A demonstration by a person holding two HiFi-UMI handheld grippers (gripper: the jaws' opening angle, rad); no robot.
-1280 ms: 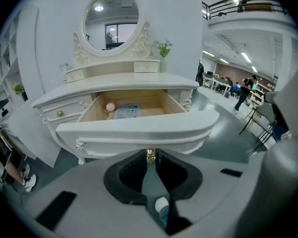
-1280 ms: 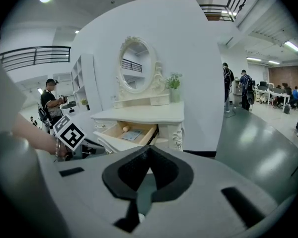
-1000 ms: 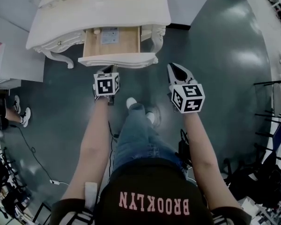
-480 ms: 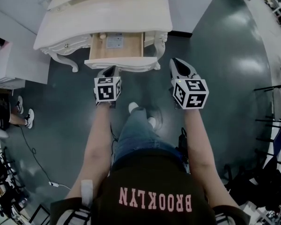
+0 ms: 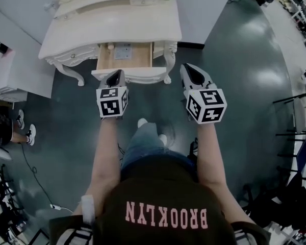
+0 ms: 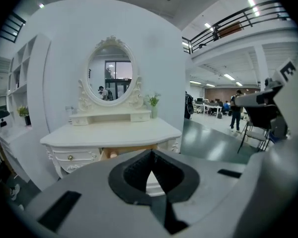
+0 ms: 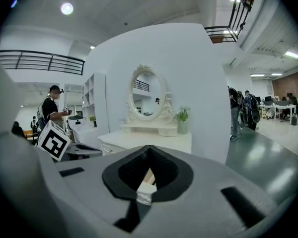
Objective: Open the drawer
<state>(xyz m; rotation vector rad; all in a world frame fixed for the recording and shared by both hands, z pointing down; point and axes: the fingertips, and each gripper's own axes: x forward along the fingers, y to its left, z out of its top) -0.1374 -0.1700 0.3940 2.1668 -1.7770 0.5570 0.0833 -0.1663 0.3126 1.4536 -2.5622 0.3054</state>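
**In front of the dresser: drawer open, both grippers closed on nothing**

At the near edge of the head view, the person's dark shirt (image 5: 163, 208) carries the only legible word, "BROOKLYN". It is in pale pink capitals and reads upside down from this angle. Past it are jeans (image 5: 143, 147) and white shoes (image 5: 143, 122) on a dark green floor (image 5: 245, 86).

Two bare forearms reach forward. The left cube (image 5: 112, 101) and right cube (image 5: 205, 106) show black-and-white square codes, not letters.

The left gripper (image 5: 116, 76) has its jaws together with nothing between them. In the head view its tip overlaps the drawer front, but its own view shows the table some way ahead and untouched. The right gripper (image 5: 192, 71) is likewise closed and empty. It sits off to the right of the drawer, near the table's front right leg.

The drawer (image 5: 125, 60) stands open at the middle of the white table (image 5: 92, 29). Its wooden inside is bare apart from a grey-blue label (image 5: 123, 51) near the back, whose print is too small to read. A side drawer (image 6: 72, 156) with a brass knob is closed to its left.

Farther back, an oval mirror (image 6: 111, 77) in a carved frame rises from the table's rear shelf. A small plant (image 6: 153, 103) stands to the mirror's right. At the head view's left edge are another person's feet (image 5: 23, 126) in sneakers.
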